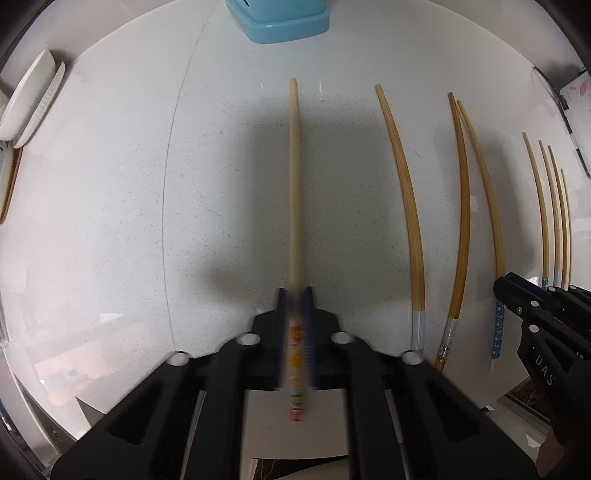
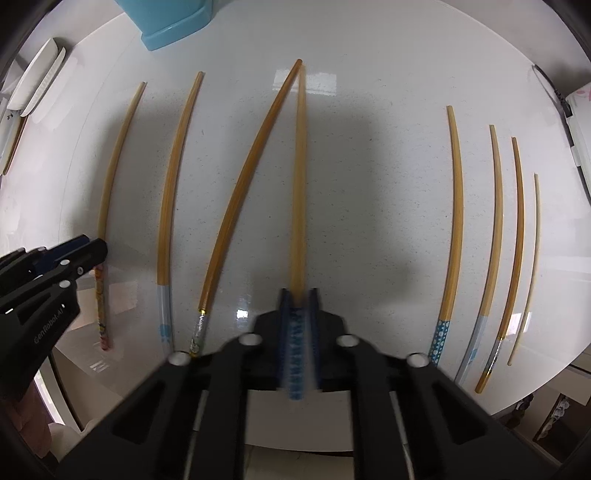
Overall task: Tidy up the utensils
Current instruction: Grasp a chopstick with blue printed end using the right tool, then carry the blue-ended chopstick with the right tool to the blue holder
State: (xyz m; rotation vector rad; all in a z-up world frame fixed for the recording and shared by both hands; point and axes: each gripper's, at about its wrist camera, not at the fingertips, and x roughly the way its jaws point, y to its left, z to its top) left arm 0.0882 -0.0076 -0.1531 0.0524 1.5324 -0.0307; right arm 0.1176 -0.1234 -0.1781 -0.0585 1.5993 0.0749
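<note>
The white speckled table (image 2: 369, 177) holds a row of chopsticks. The left gripper (image 1: 295, 295) pinches a colourful-ended chopstick (image 1: 294, 184). The right gripper (image 2: 298, 293) pinches a blue-dotted chopstick (image 2: 300, 184). A blue holder (image 1: 280, 18) stands at the far edge.

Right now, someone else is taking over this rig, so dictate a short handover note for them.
Left claw: shut on the colourful-handled chopstick.
Right claw: shut on a blue-dotted chopstick.
On the white table: seven more chopsticks lie loose in a row, including the other blue-dotted one. The blue holder stands at the far edge.
Done: both sticks are gripped by their handles.
Left: nothing appears sorted yet; both gripped sticks and the loose ones remain.
</note>
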